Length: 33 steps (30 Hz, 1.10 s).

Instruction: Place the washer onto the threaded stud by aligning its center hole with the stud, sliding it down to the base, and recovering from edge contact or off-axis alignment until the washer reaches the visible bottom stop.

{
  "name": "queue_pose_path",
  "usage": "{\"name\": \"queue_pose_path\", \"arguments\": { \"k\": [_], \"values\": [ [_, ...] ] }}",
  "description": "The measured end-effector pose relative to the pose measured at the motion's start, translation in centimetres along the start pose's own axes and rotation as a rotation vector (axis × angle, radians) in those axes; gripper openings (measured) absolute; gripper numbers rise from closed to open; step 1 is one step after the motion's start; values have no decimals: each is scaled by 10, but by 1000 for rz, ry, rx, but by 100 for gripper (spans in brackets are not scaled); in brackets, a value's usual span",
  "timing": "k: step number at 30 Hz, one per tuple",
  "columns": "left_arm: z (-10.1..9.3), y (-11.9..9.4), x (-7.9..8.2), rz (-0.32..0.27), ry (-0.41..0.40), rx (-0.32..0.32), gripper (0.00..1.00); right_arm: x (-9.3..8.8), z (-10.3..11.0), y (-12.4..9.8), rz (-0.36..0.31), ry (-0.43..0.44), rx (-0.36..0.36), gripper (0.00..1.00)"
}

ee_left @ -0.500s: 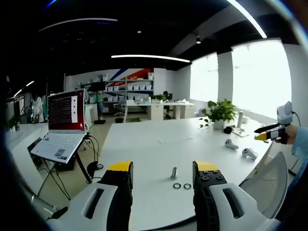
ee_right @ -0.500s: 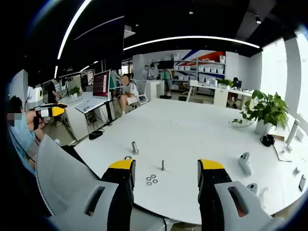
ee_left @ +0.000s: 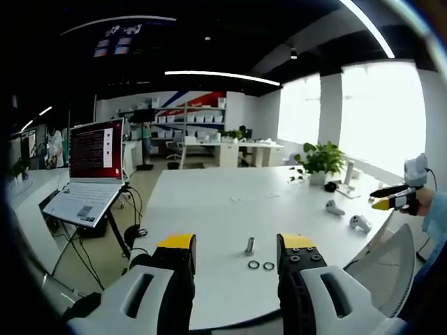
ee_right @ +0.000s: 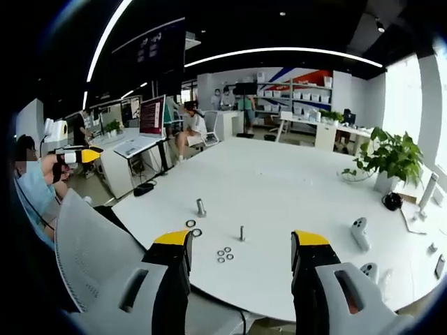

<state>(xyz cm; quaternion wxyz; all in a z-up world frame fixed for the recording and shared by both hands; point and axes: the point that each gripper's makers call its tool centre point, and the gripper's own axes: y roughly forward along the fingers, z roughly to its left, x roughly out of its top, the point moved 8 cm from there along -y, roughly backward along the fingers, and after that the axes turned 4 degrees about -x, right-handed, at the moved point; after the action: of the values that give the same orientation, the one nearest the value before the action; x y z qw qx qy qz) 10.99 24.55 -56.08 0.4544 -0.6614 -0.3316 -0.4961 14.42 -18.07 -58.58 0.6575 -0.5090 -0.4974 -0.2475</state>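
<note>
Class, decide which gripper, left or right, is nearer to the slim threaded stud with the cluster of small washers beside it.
Right, judging cautiously. The right gripper points at the slim threaded stud, washers between its open jaws. The left gripper faces the thicker stud instead.

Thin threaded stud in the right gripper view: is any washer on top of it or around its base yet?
No. The thin upright metal stud stands bare on the white table. Three small metal washers lie apart from it, nearer the camera. Its base looks clear, though small.
</note>
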Motion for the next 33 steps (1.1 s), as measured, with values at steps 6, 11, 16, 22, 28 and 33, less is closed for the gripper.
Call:
{"name": "queue_pose_path", "arguments": {
  "k": [6,11,16,22,28,33],
  "values": [
    [-1,0,-2,20,-5,4,44,-1,-5,3,-5,12,0,58],
    [-3,-2,2,-39,-63,-19,40,0,-5,5,-6,36,24,54],
    [-2,-1,-1,-4,-39,-9,39,4,0,8,-2,16,41,52],
    [-1,-1,-2,1,-41,-6,39,6,3,8,3,3,52,49],
    [-2,1,-3,9,-41,-11,38,-1,1,6,43,-14,29,49],
    [-8,5,-7,22,-76,-37,33,-6,0,4,59,-10,33,49]
  ]
}}
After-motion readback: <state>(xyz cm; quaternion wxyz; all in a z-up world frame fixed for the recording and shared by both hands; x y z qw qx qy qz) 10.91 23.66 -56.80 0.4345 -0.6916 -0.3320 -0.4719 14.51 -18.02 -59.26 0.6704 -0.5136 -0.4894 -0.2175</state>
